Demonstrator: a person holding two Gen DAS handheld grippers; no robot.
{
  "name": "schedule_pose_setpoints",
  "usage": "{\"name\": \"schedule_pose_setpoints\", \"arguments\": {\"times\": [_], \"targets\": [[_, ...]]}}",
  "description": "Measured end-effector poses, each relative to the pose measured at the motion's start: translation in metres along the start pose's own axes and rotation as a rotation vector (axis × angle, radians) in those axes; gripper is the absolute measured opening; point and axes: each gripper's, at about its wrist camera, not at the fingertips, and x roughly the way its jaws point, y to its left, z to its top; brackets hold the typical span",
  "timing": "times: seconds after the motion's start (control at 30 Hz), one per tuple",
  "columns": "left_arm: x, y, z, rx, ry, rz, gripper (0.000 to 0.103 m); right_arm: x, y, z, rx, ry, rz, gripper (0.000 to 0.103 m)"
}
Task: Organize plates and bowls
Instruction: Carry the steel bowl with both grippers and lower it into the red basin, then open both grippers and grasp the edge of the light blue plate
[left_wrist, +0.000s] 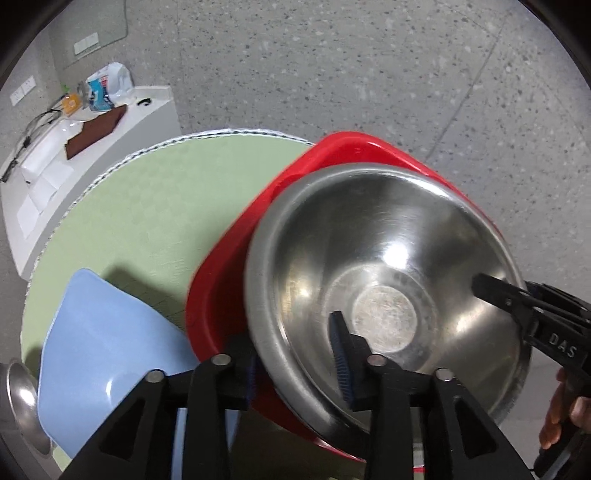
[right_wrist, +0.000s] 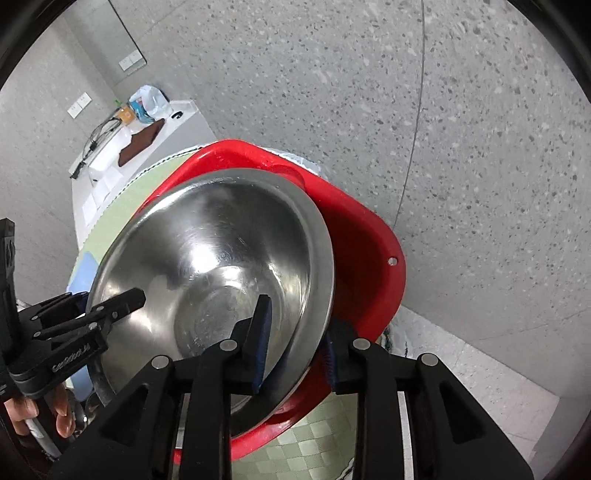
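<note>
A large steel bowl (left_wrist: 388, 266) (right_wrist: 221, 266) is held tilted over a red plastic basin (left_wrist: 332, 155) (right_wrist: 362, 236) on a round green table (left_wrist: 155, 199). My left gripper (left_wrist: 295, 362) straddles the bowl's near rim, one blue pad inside and one outside, shut on it. My right gripper (right_wrist: 295, 339) clamps the opposite rim the same way. Each gripper shows in the other's view, the right one (left_wrist: 524, 306) and the left one (right_wrist: 92, 314). A light blue plate (left_wrist: 110, 350) lies left of the basin.
A small steel bowl (left_wrist: 18, 398) sits at the table's left edge. A white side cabinet (left_wrist: 74, 147) with a brown cloth, papers and bags stands behind the table. Grey speckled floor surrounds the table.
</note>
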Motion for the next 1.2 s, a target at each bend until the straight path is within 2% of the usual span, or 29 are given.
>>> {"name": "schedule_pose_setpoints", "arguments": {"times": [0.1, 0.13, 0.17, 0.27, 0.37, 0.47, 0.6, 0.67, 0.77, 0.87, 1.0, 1.2], "targets": [[-0.009, -0.002, -0.003, 0.023, 0.003, -0.061, 0.064, -0.003, 0.001, 0.0, 0.019, 0.001, 0.018, 0.043], [-0.012, -0.002, -0.003, 0.025, -0.002, -0.076, 0.074, -0.005, 0.002, 0.001, 0.028, -0.001, 0.011, 0.051], [-0.015, -0.003, -0.004, 0.029, -0.008, -0.076, 0.077, -0.008, 0.003, 0.001, 0.034, -0.009, 0.01, 0.053], [-0.024, -0.005, -0.005, 0.063, -0.019, -0.081, 0.078, -0.017, 0.003, 0.001, 0.06, -0.033, -0.021, 0.059], [-0.045, 0.006, -0.01, 0.076, -0.036, -0.122, 0.079, -0.036, 0.008, -0.003, 0.079, -0.077, -0.076, 0.059], [-0.076, 0.04, -0.017, 0.097, -0.083, -0.12, 0.083, -0.059, 0.026, -0.011, 0.079, -0.124, -0.108, 0.059], [-0.104, 0.1, -0.027, 0.115, -0.138, -0.043, 0.086, -0.08, 0.078, -0.028, 0.047, -0.158, -0.038, 0.064], [-0.108, 0.127, -0.03, 0.103, -0.139, -0.016, 0.086, -0.081, 0.111, -0.039, 0.028, -0.158, 0.025, 0.064], [-0.105, 0.172, -0.037, 0.058, -0.11, 0.015, 0.086, -0.069, 0.155, -0.054, 0.01, -0.132, 0.09, 0.064], [-0.096, 0.197, -0.044, 0.062, -0.083, 0.036, 0.086, -0.045, 0.193, -0.065, 0.01, -0.088, 0.094, 0.064], [-0.073, 0.22, -0.054, 0.065, -0.014, 0.037, 0.086, -0.009, 0.221, -0.077, 0.018, -0.036, 0.03, 0.064], [-0.041, 0.219, -0.047, 0.095, 0.044, 0.045, 0.084, 0.028, 0.229, -0.083, 0.069, 0.015, -0.091, 0.064]]}}
